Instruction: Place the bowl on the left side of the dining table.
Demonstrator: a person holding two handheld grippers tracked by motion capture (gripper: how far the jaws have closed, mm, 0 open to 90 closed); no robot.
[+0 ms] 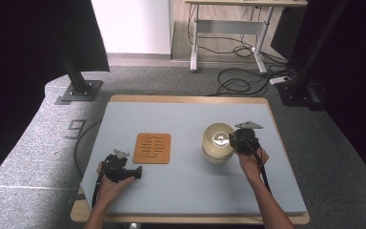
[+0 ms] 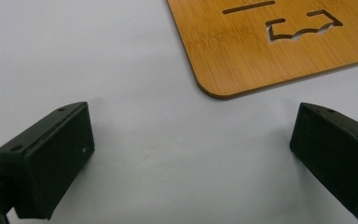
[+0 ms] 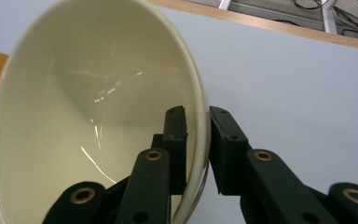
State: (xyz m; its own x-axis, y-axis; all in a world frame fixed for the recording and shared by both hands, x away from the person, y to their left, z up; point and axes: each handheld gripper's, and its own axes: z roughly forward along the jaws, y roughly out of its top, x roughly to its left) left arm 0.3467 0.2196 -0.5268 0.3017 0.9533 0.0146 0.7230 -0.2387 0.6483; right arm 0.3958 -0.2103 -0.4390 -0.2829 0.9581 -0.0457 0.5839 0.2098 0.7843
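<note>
A cream ceramic bowl (image 1: 218,142) is seen on the right half of the pale blue table (image 1: 186,186), and in the high view it appears to sit on a second bowl of the same colour, a lower rim showing beneath it. The rim of the upper bowl is clamped by the right gripper (image 3: 197,116) at its right side: one jaw is set inside the wall and the other outside, both pressed against the rim (image 3: 200,98), so the jaws are nearly closed with only the thin wall between them. In the right gripper view the bowl's opening is turned toward the camera and up and to the left; being round, the bowl offers no long axis. No brand, label or writing can be read on the bowl. A square bamboo trivet (image 1: 152,148) lies flat left of the bowl and well apart from it; slots are cut through it in a pattern resembling a character, which cannot be read for certain. The left gripper (image 2: 191,154) is held low over the bare table just beside a rounded corner of the trivet (image 2: 279,46), its jaws spread wide with nothing between them. On the grey surface left of the table a figure like a 9 (image 1: 76,128) is marked.
</note>
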